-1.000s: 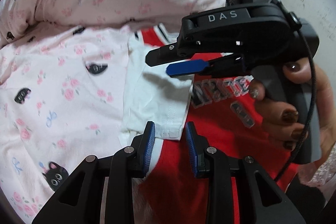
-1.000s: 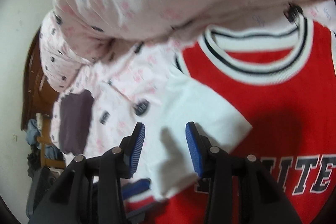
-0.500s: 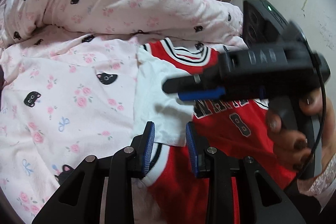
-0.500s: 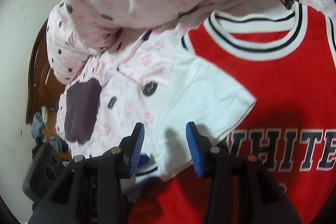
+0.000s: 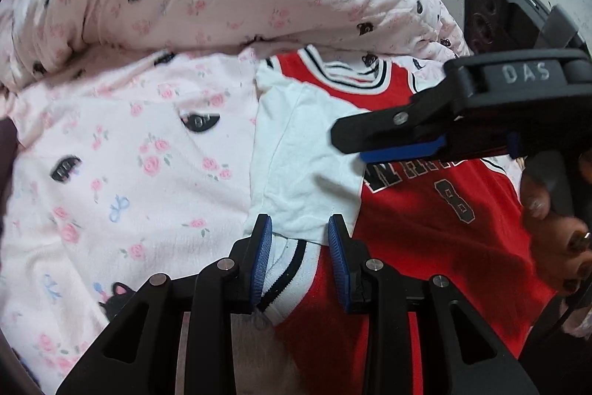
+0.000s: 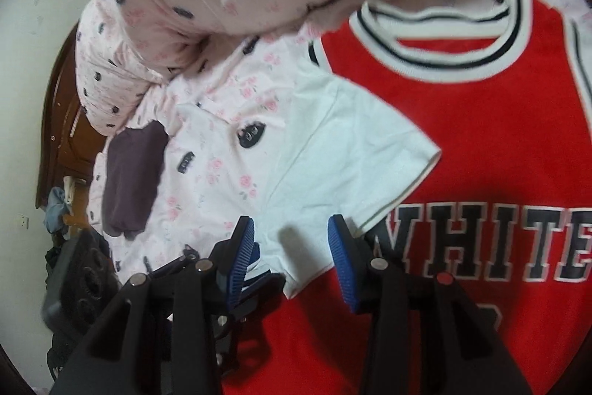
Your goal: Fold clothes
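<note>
Jaws of both grippers stay parted; right gripper [image 5: 364, 145] seemingly lifted off white sleeve [image 5: 303, 158] since before

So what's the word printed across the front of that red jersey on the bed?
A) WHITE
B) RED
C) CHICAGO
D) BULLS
A: the right wrist view shows the block letters WHITE across the chest of the red jersey, just beyond the folded-in white sleeve.
</note>
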Tool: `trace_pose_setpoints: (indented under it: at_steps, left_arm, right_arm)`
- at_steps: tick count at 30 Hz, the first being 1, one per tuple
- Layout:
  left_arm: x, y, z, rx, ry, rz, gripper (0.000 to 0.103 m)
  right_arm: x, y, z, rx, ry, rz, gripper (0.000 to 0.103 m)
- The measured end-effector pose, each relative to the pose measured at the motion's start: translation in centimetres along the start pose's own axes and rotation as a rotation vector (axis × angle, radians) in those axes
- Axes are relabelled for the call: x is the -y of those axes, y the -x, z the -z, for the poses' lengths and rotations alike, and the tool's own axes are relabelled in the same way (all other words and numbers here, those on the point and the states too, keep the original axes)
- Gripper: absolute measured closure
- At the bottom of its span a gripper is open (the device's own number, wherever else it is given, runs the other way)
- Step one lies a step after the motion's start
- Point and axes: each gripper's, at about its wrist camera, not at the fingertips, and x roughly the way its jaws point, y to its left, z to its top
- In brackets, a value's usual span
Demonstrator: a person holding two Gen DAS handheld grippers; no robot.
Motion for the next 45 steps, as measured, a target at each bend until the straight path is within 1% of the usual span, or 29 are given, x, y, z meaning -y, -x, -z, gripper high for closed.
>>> trace_pose_setpoints:
  at_steps: [2, 4, 6, 8, 10, 12, 17, 19, 22, 26, 28, 30, 32, 35, 38, 41, 45]
  left_arm:
    - [0.9, 1.1, 0.0, 0.036, -0.028, -0.017, 0.074]
    - [1.9, 2.3, 0.0, 0.074, -0.056, -0.031, 0.066]
    - [3.1, 3.8, 0.1, 0.119, -0.079, -0.029, 0.062]
    - [4.1, 4.9, 0.0, 0.152, -0.099, -0.028, 0.060]
    - [5.3, 6.0, 0.0, 0.183, -0.115, -0.029, 0.057]
    - [6.5, 6.7, 0.0, 0.213, -0.125, -0.030, 0.056]
    - [9.9, 7.0, -0.1, 0.276, -0.164, -0.048, 0.055]
    - [12.0, 6.0, -0.4, 0.277, -0.201, -0.045, 0.050]
    - [15.1, 4.4, -0.9, 0.280, -0.256, -0.040, 0.048]
    - [19.6, 1.4, -1.6, 0.271, -0.335, -0.001, 0.048]
    - [21.5, -0.3, -1.8, 0.254, -0.375, 0.010, 0.048]
    - [22.8, -1.8, -1.9, 0.230, -0.396, 0.021, 0.048]
    - [23.8, -3.0, -2.1, 0.216, -0.407, 0.032, 0.048]
    - [25.2, -4.5, -2.9, 0.209, -0.435, 0.044, 0.048]
    - [26.0, -5.8, -3.9, 0.214, -0.484, 0.042, 0.048]
    - [25.8, -7.3, -4.7, 0.202, -0.517, 0.051, 0.048]
    - [25.2, -8.9, -4.9, 0.150, -0.509, 0.055, 0.048]
  right_arm:
    - [0.2, 1.7, 0.1, 0.026, 0.003, 0.006, 0.059]
    - [0.5, 3.4, 0.2, 0.051, 0.006, 0.013, 0.059]
    - [0.9, 5.0, 0.2, 0.077, 0.010, 0.022, 0.059]
    - [1.5, 6.8, 0.2, 0.109, 0.019, 0.038, 0.059]
    - [2.4, 8.7, 0.2, 0.146, 0.022, 0.045, 0.055]
    - [3.5, 10.4, 0.1, 0.180, 0.017, 0.046, 0.052]
    - [7.2, 14.3, 0.2, 0.262, -0.018, 0.049, 0.051]
    - [9.2, 15.6, 0.3, 0.291, -0.047, 0.054, 0.051]
    - [12.3, 17.3, 0.1, 0.309, -0.108, 0.054, 0.050]
    - [15.9, 18.8, -0.3, 0.276, -0.164, 0.125, 0.050]
    - [17.7, 19.3, -0.1, 0.252, -0.181, 0.157, 0.050]
    - [19.7, 19.5, 0.2, 0.232, -0.203, 0.170, 0.050]
    - [21.6, 19.5, 0.4, 0.203, -0.248, 0.158, 0.050]
    - [24.4, 20.1, 0.7, 0.222, -0.341, 0.124, 0.050]
    - [27.0, 19.9, 0.4, 0.236, -0.420, 0.022, 0.050]
    - [28.3, 19.5, -0.2, 0.247, -0.445, -0.009, 0.050]
    - [29.3, 18.6, -0.8, 0.262, -0.475, -0.044, 0.050]
